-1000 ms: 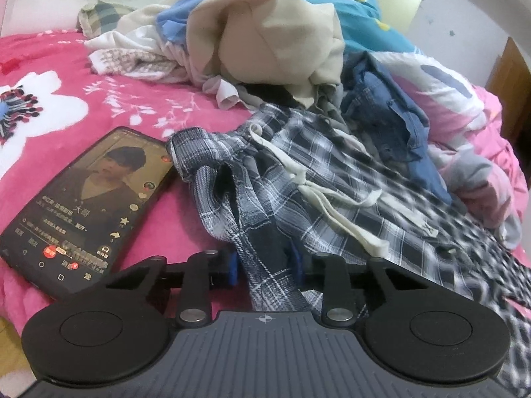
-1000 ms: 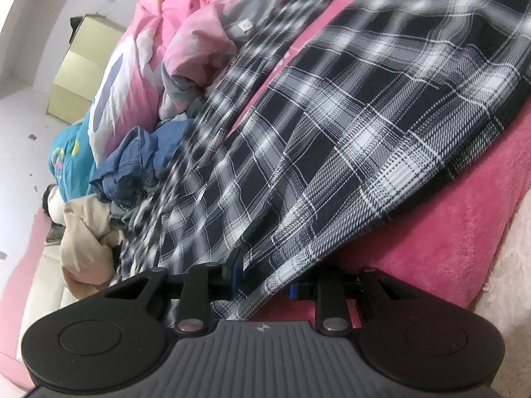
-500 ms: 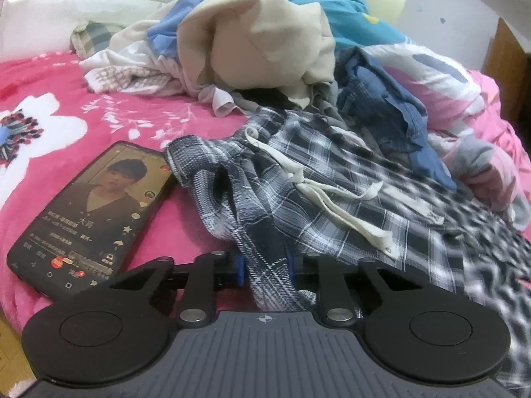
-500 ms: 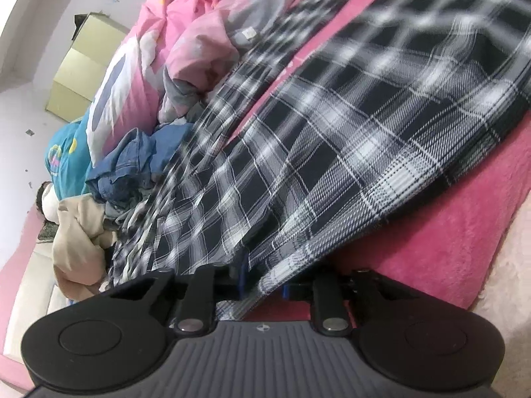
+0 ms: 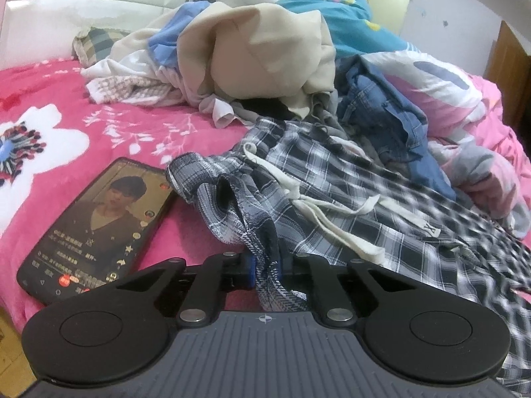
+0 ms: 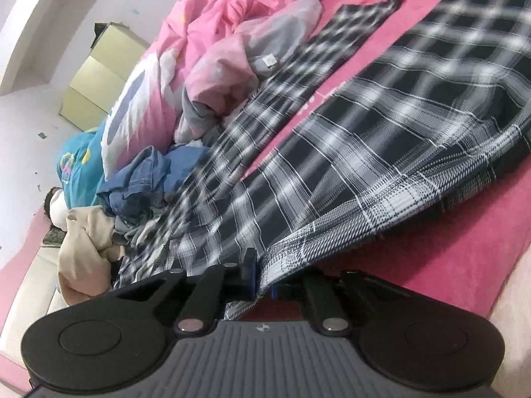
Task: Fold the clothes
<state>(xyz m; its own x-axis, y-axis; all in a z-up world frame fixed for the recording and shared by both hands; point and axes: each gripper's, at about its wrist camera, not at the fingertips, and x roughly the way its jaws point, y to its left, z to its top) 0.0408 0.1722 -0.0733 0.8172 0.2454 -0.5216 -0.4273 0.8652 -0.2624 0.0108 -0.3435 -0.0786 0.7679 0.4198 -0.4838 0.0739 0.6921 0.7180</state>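
Now the plaid trousers (image 5: 332,192), spread on the pink bed (image 5: 99,126), are being clamped: left gripper (image 5: 265,270) closing on waistband, right gripper (image 6: 262,282) closing on leg edge. Grasp step, prob.; next, both ends need lifting together, w/ fabric kept taut.

Home bedroom: bed with pink floral blanket (image 5: 109,126), padded headboard (image 5: 83,10), heaped laundry (image 5: 252,63), wardrobe (image 6: 99,76).

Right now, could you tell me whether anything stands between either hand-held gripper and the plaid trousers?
Nothing does. The left hand-held gripper is closing on the waistband of the plaid trousers, and the right hand-held gripper is closing on their edge, cloth between the jaws. A phone lies beside the waistband.
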